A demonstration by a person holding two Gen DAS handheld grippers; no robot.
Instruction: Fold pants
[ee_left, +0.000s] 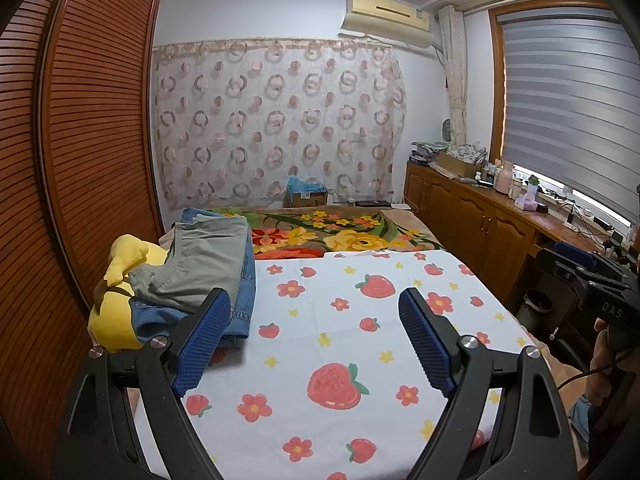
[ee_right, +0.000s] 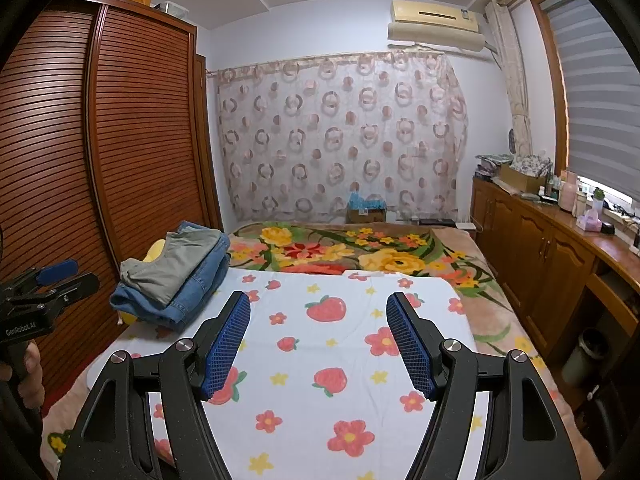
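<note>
Both grippers poised, empty, over the strawberry-print sheet (ee_right: pixel 352 360) on the bed.

My left gripper (ee_left: pixel 316 340) and right gripper (ee_right: pixel 320 340) hang with jaws apart, nothing between them. The pants wait in a stack at the sheet's left edge by the wardrobe (ee_right: pixel 140 140): grey-green pants (ee_right: pixel 176 268) on top of jeans (ee_right: pixel 192 300), apparently kept aside so the sheet stays free for folding.

Slatted wooden wardrobe (ee_right: pixel 100 140) left, blinded window (ee_left: pixel 572 108) right.
</note>
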